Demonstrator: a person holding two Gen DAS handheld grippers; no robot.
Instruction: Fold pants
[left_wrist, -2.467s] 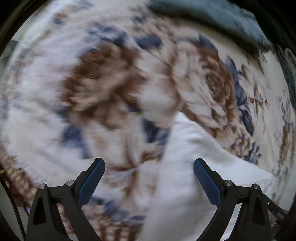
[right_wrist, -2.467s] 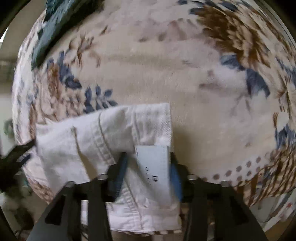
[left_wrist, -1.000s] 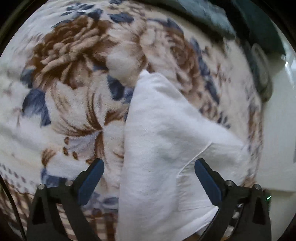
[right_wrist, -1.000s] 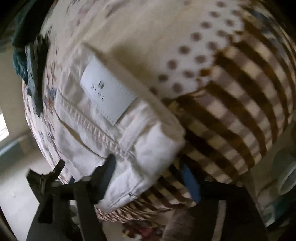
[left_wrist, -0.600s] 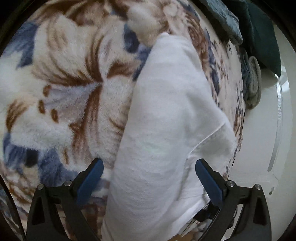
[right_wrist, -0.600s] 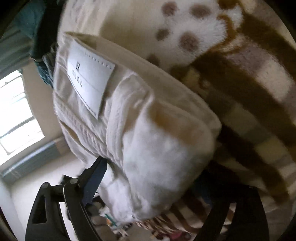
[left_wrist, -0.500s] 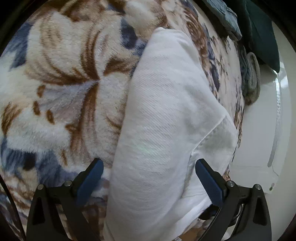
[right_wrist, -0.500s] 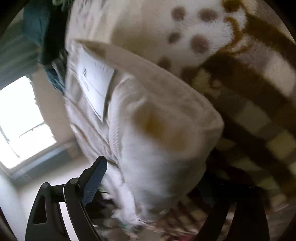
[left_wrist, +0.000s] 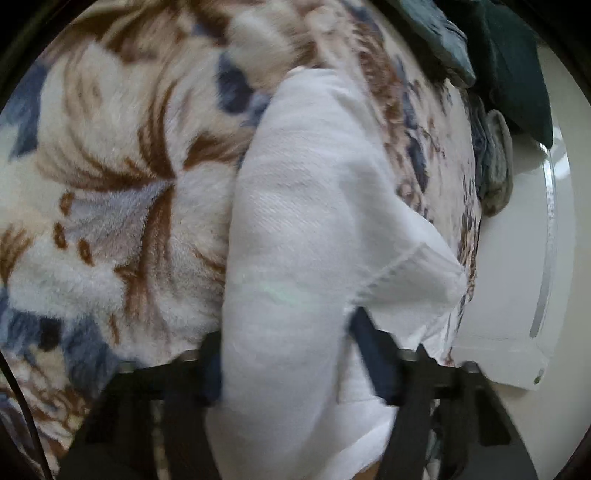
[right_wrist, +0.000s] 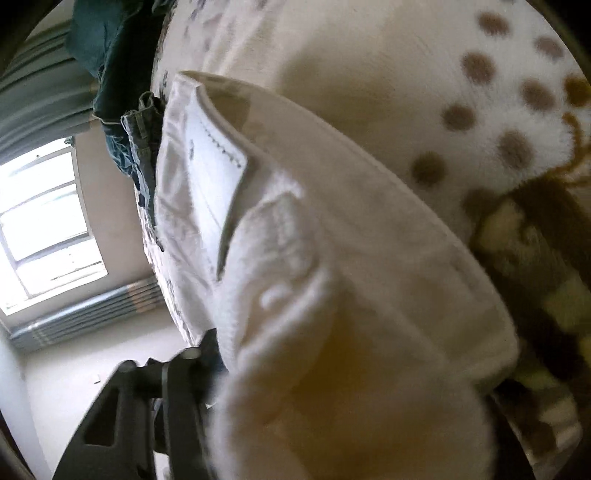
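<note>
Left wrist view: a plush fleece blanket printed with brown and blue flowers (left_wrist: 122, 192) fills the left side and covers a bed. In the middle lie the folded white cotton pants (left_wrist: 295, 229), a thick roll running from near to far on the blanket. The left tongs (left_wrist: 284, 354) straddle the near end of that roll; their jaws are closing, and the dark pads already press into the cloth on both sides. To the far right, dark green and grey-blue clothes (left_wrist: 502, 70) are heaped at the bed's edge, beside a pale surface.

Right wrist view: at the left, a bright window (right_wrist: 40, 221) and a pale floor show beyond the bed. The right tongs (right_wrist: 332, 387) are closing around the waistband end of the pants (right_wrist: 332, 258), where a white sewn label (right_wrist: 210, 177) sits. Only the left finger (right_wrist: 207, 354) shows, touching the cloth; the other is hidden behind the bundle. To the right, the blanket (right_wrist: 461, 74) has brown dots and checks.
</note>
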